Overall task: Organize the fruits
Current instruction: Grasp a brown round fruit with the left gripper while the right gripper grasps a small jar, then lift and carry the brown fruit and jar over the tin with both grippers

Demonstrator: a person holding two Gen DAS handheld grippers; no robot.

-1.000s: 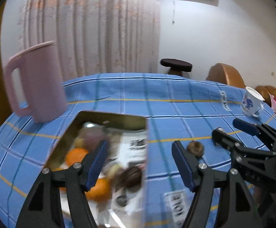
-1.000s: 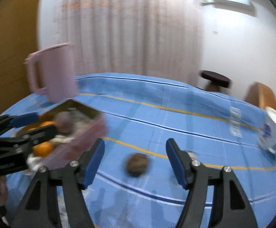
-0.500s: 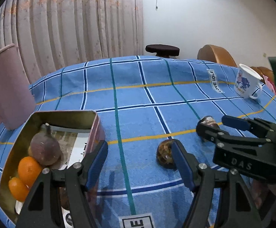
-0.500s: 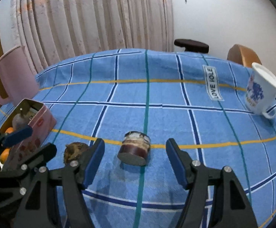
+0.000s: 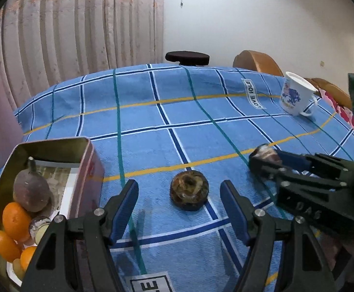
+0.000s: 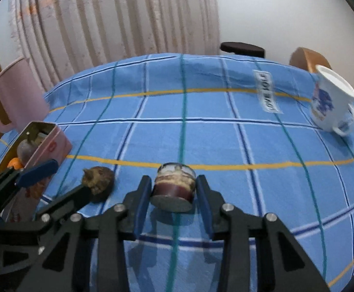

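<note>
A brown wrinkled fruit [image 5: 189, 193] lies on the blue checked cloth between the open fingers of my left gripper [image 5: 179, 206]; it also shows in the right wrist view [image 6: 99, 182]. My right gripper [image 6: 173, 194] is shut on a small dark red cup-shaped piece [image 6: 173, 186] that rests on the cloth; it also shows in the left wrist view [image 5: 265, 154]. A pink metal tin [image 5: 93, 168] at the left holds a purple fruit [image 5: 31, 191] and several oranges [image 5: 15, 220].
A pink jug [image 6: 13, 97] stands behind the tin at the far left. A white printed mug [image 6: 330, 102] stands at the far right. A dark stool [image 5: 187, 57] and wooden chairs [image 5: 257, 62] stand beyond the table's far edge.
My right gripper has closed around the dark red piece. My left gripper has shifted right, so the brown fruit now lies centred between its open fingers.
</note>
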